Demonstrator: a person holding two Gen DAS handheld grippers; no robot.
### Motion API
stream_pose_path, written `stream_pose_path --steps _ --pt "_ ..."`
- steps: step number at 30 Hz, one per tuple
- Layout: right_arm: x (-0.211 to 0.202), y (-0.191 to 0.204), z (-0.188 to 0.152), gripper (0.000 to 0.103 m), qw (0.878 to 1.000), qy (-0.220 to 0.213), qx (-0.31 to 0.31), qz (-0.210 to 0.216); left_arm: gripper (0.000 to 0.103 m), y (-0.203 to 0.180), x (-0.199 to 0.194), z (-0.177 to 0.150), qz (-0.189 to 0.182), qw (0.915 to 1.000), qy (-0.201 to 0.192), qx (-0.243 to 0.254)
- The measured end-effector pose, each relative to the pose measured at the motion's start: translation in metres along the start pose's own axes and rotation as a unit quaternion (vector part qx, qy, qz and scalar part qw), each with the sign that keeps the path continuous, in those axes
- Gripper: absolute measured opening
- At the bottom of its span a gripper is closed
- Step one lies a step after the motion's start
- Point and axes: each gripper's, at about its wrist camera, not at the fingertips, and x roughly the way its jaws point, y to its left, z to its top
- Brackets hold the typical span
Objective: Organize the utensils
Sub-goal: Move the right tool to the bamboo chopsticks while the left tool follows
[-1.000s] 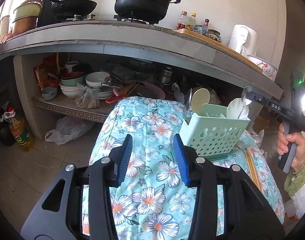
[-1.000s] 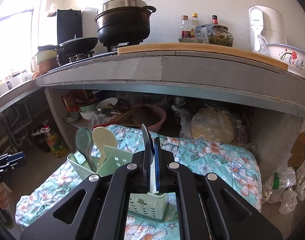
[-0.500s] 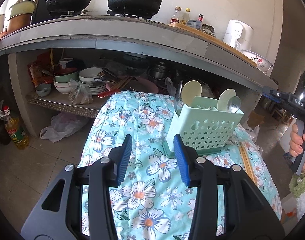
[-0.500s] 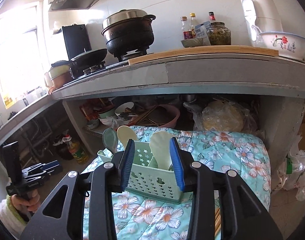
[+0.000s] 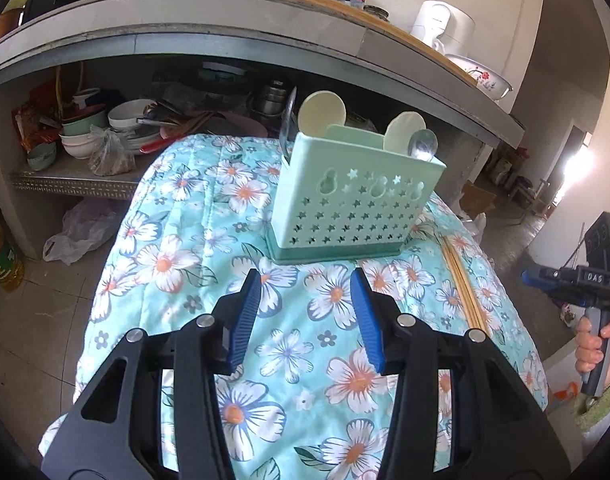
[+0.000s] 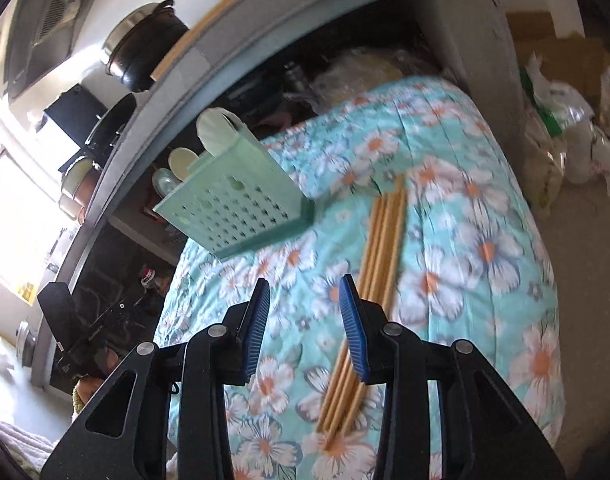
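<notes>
A mint green utensil caddy (image 5: 353,204) stands on the floral cloth (image 5: 185,248) and holds two cream spoons, a metal spoon (image 5: 423,146) and a knife. It also shows in the right wrist view (image 6: 233,204). A bundle of wooden chopsticks (image 6: 375,264) lies on the cloth right of the caddy; in the left wrist view the chopsticks (image 5: 463,284) run along the cloth's right side. My left gripper (image 5: 307,312) is open and empty, in front of the caddy. My right gripper (image 6: 305,312) is open and empty, just above and left of the chopsticks.
A concrete counter (image 5: 225,28) overhangs the far side, with pots, bottles and a bowl on it. A shelf under it holds bowls (image 5: 85,136) and plates. An oil bottle (image 5: 1,260) stands on the floor at left. Bags and a box (image 6: 565,92) lie on the floor at right.
My right gripper let go of the spoon into the caddy, opened, then swung down and right over the chopsticks. My left gripper drew back and tilted down, staying open.
</notes>
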Motion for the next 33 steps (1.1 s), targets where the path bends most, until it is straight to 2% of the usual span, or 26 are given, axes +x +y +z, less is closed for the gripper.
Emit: stream_pose_path --steps 6,14,26,33 --pt "0.032 -0.047 -0.038 0.019 0.995 0.036 0.090 0.012 0.044 -0.013 0.019 -0.016 -0.021 0.9989 0.041 -0.005" --pt "0.054 -0.068 -0.047 0.008 0.990 0.047 0.125 0.036 0.042 -0.034 0.035 -0.026 -0.044 0.9964 0.072 -0.003" --pt "0.053 -0.075 -0.046 0.007 0.990 0.044 0.122 0.061 0.040 -0.059 0.049 -0.024 -0.063 0.9938 0.091 0.005" --pt "0.042 -0.081 -0.047 0.006 0.989 0.026 0.128 0.063 0.031 -0.077 0.059 -0.026 -0.092 0.9894 0.112 0.010"
